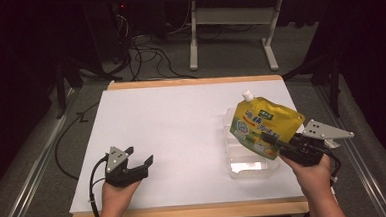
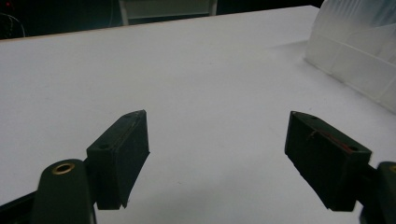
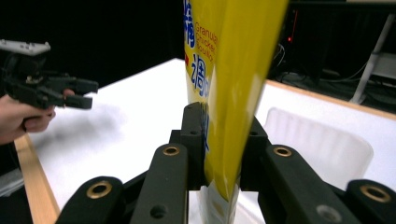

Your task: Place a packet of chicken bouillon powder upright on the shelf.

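A yellow spouted refill pouch (image 1: 263,126) with a white cap hangs tilted over a clear plastic bin (image 1: 251,161) at the table's right. My right gripper (image 1: 278,143) is shut on the pouch's lower edge; in the right gripper view the pouch (image 3: 229,88) rises between the two black jaws, pinched at its bottom, with the clear bin (image 3: 317,144) behind. My left gripper (image 1: 139,158) rests low at the front left, jaws wide open with nothing between them. The left gripper view has both black pads (image 2: 122,154) over bare white table and the bin's wall (image 2: 355,51) at upper right.
The white table sheet (image 1: 182,129) has a wooden rim (image 1: 186,212) along the front. Beyond the far edge are cables and a white desk frame (image 1: 232,31) on grey floor. Metal rails run along both sides.
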`<state>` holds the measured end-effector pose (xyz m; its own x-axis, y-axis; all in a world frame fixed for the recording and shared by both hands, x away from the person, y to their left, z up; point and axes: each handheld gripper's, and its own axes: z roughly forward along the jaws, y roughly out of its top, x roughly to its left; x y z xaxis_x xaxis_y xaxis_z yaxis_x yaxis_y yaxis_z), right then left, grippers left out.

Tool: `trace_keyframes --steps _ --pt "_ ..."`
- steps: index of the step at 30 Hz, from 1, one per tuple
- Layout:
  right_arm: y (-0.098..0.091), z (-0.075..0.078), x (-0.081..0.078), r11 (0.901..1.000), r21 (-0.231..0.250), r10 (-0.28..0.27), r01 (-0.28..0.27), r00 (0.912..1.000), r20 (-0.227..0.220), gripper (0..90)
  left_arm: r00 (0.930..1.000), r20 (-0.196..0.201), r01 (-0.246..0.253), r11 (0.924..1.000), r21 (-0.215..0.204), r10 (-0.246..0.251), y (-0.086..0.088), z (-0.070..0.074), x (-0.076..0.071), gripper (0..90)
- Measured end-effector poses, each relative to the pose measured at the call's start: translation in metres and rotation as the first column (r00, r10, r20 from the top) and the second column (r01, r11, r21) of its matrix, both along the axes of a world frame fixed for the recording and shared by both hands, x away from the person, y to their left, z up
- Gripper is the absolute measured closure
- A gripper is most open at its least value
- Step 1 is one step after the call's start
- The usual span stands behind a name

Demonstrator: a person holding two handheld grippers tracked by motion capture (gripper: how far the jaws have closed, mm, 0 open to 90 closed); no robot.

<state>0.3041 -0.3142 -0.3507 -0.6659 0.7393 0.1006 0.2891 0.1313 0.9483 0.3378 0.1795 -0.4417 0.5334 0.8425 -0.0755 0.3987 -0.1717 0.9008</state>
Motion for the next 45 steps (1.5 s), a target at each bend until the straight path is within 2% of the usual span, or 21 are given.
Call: trace_keyframes --steps 6,11,16,29,39,45 --pt "-0.006 -0.007 0.000 0.9994 -0.031 0.017 -0.018 0.9994 -0.029 78.4 1.0000 -0.006 0.006 0.9999 0.014 -0.006 -0.003 -0.002 0.001 22.3" --pt "-0.004 -0.009 0.001 0.9985 -0.046 0.029 -0.030 0.9991 -0.032 78.3 0.9999 -0.008 0.007 0.9998 0.017 -0.007 -0.004 -0.002 0.001 22.3" --pt "-0.001 -0.016 0.000 0.9969 -0.065 0.042 -0.045 0.9974 -0.059 78.3 0.9999 -0.011 0.003 0.9998 0.019 -0.003 -0.004 -0.003 0.000 22.4" --pt "0.004 -0.023 -0.006 0.9971 -0.055 0.049 -0.053 0.9965 -0.068 78.3 0.9999 -0.014 0.002 0.9999 0.014 -0.002 -0.003 -0.003 0.000 22.4" --pt "0.003 -0.019 -0.009 0.9969 -0.046 0.062 -0.064 0.9971 -0.044 78.3 0.9999 -0.011 0.002 0.9999 0.012 -0.002 -0.002 -0.003 0.000 22.4" --pt "0.004 -0.026 -0.008 0.9965 -0.046 0.066 -0.069 0.9954 -0.069 78.3 1.0000 -0.005 0.000 0.9999 0.010 0.000 -0.001 -0.003 0.000 22.4"
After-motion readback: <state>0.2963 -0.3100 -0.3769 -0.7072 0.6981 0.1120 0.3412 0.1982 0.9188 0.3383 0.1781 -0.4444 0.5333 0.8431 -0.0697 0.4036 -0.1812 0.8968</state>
